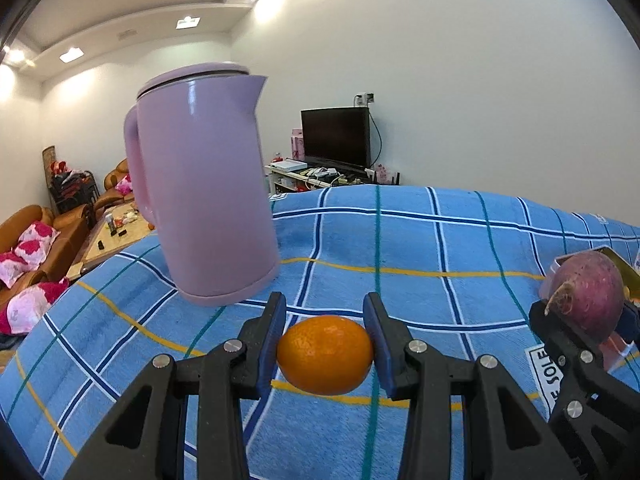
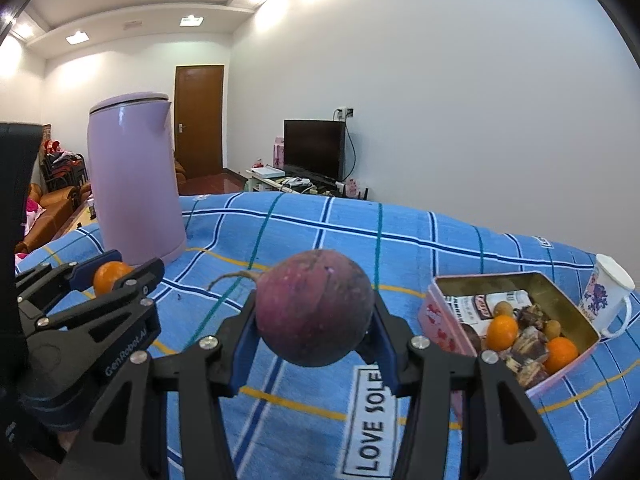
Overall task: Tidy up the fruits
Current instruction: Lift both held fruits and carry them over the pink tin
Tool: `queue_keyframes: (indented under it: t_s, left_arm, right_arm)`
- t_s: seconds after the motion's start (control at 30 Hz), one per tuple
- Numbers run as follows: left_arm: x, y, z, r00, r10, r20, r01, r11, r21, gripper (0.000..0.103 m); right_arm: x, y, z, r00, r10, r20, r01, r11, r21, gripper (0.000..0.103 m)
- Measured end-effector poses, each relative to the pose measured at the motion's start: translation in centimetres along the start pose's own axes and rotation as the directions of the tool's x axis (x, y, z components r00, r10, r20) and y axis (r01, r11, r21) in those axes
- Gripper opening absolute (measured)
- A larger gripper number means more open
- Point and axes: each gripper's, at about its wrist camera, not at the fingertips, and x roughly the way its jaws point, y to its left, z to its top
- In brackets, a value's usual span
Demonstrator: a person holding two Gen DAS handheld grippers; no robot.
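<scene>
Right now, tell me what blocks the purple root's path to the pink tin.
Nothing visible. The right hand-held gripper holds the purple root above the blue plaid cloth; the open pink tin lies just right, only bare cloth between.

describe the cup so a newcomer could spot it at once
Start at the blue checked cloth and go to its right side, where an open pink tin holds oranges and snacks. Just beyond the tin's far right corner stands the cup. It is the only white thing there, with a handle and a purple flower print.
</scene>
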Motion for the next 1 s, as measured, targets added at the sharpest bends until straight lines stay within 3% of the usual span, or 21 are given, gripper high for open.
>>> queue_keyframes:
  t_s: [1.0]
  left_arm:
    - [-2.4,-7.9,-1.1,0.995,-0.092,-0.026,0.094,0.994,0.058,0.042]
  right_arm:
    - [-3.8,-7.0,-1.8,0.999,-0.042,0.029,0.042,0.999,0.003,0.053]
